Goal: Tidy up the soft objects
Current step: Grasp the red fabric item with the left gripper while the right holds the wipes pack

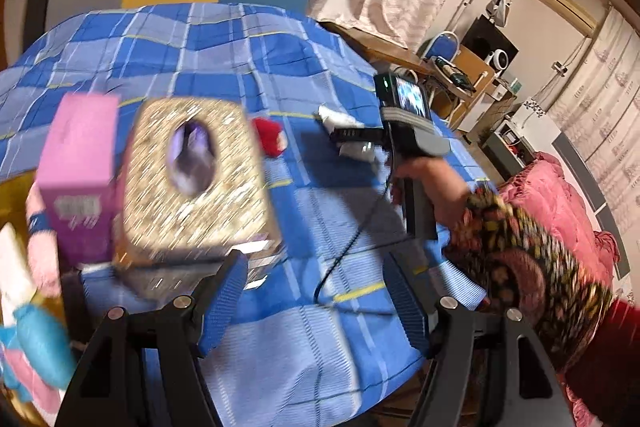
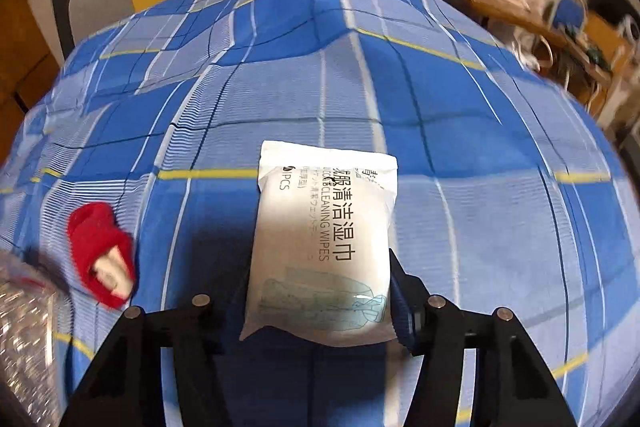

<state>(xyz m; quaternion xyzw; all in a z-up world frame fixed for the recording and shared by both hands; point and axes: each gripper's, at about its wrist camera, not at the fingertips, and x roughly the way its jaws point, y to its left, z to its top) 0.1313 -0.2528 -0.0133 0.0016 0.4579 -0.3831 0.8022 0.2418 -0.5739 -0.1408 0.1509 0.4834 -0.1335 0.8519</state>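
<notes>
Since that flat white plastic pack of cleaning wipes (image 2: 324, 251) near the counter's middle is light, squishy and a bit slick, I'd pinch it across the near end. The right gripper (image 2: 320, 307) jaws straddle it; can't tell if they're pressing. Left gripper (image 1: 316, 303) jaws hang open, empty. Wrinkly blue checked cloth (image 2: 460, 131), cluttered room.

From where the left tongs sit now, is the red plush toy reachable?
Probably yes. The left tongs stand open and empty, and bare checked cloth leads to the red plush toy. The glittery tissue box sits just beside that path, so it may get brushed.
</notes>
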